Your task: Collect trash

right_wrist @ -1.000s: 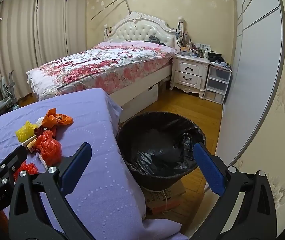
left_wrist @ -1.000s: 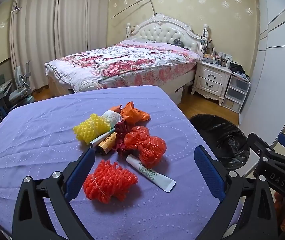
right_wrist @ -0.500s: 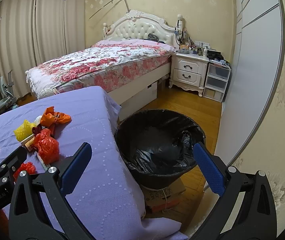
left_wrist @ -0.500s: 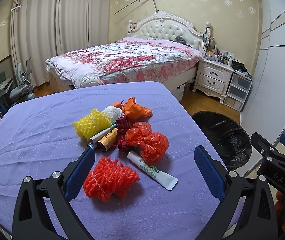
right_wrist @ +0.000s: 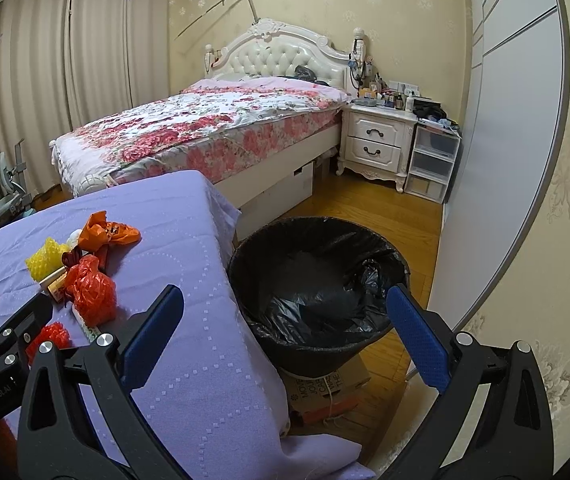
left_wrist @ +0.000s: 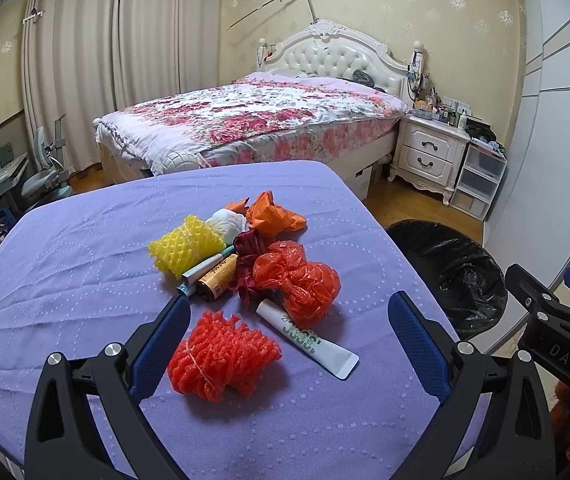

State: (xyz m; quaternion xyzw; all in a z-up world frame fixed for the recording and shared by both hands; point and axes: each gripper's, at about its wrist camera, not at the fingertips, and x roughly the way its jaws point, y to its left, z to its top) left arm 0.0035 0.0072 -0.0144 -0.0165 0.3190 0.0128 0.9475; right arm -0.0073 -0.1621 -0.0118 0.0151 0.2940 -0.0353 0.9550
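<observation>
A pile of trash lies on the purple-covered table (left_wrist: 65, 272): a red foam net (left_wrist: 221, 356), a white tube (left_wrist: 309, 338), a red plastic bag (left_wrist: 299, 282), a yellow foam net (left_wrist: 185, 248), an orange bag (left_wrist: 273, 216), a white wad (left_wrist: 227, 222) and a small brown bottle (left_wrist: 217, 280). My left gripper (left_wrist: 289, 340) is open, low over the table, with the red net and tube between its fingers. My right gripper (right_wrist: 285, 320) is open and empty, above the table's right edge, facing the black-lined trash bin (right_wrist: 317, 280) on the floor.
The bin (left_wrist: 449, 272) stands right of the table on a cardboard box (right_wrist: 325, 384). A floral bed (left_wrist: 253, 120) lies beyond the table, with a white nightstand (left_wrist: 429, 156) and plastic drawers (left_wrist: 481, 180) at right. A wardrobe wall (right_wrist: 497, 160) is close on the right.
The left gripper has edged forward and lower toward the pile; the red net now sits between its fingers. The right gripper has shifted only slightly.
</observation>
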